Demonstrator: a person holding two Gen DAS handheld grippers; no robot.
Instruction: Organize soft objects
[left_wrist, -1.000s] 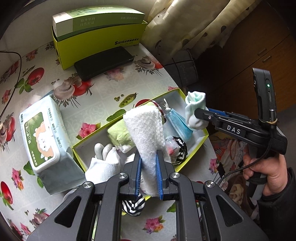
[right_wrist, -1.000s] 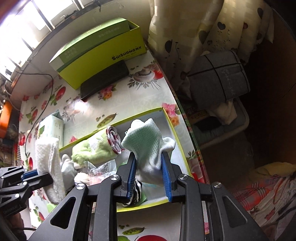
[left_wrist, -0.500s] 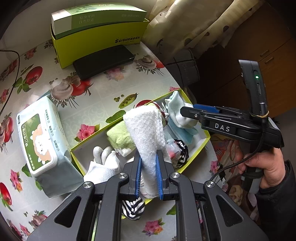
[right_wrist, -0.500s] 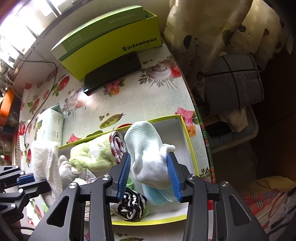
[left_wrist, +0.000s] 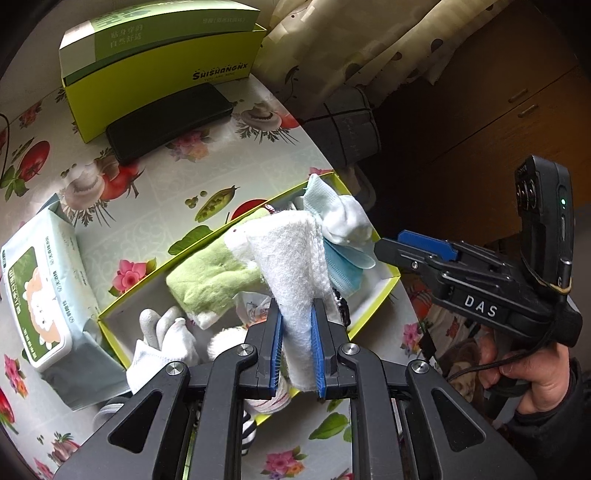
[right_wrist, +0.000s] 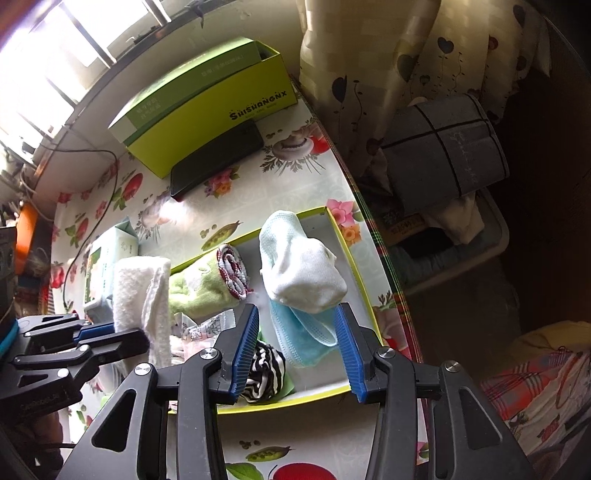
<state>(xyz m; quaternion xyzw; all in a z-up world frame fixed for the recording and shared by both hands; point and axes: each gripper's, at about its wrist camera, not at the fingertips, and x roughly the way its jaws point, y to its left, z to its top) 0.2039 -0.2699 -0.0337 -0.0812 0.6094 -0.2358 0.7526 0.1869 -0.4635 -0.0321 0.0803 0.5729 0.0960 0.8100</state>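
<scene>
Holding the towel pinched, the left gripper should lower it into the box. The right gripper, jaws spread and empty, should back clear of the sock.

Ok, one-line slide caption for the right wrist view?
Right gripper open above the box, pale sock released onto blue mask.

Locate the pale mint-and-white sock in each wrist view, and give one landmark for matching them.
Left wrist view: the pale mint-and-white sock lies right of centre, at the far end of the shallow yellow-green tray.
Right wrist view: it sits at centre, beyond the open right gripper.
Shared landmark: the yellow-green SHISHANGNX box.
</scene>
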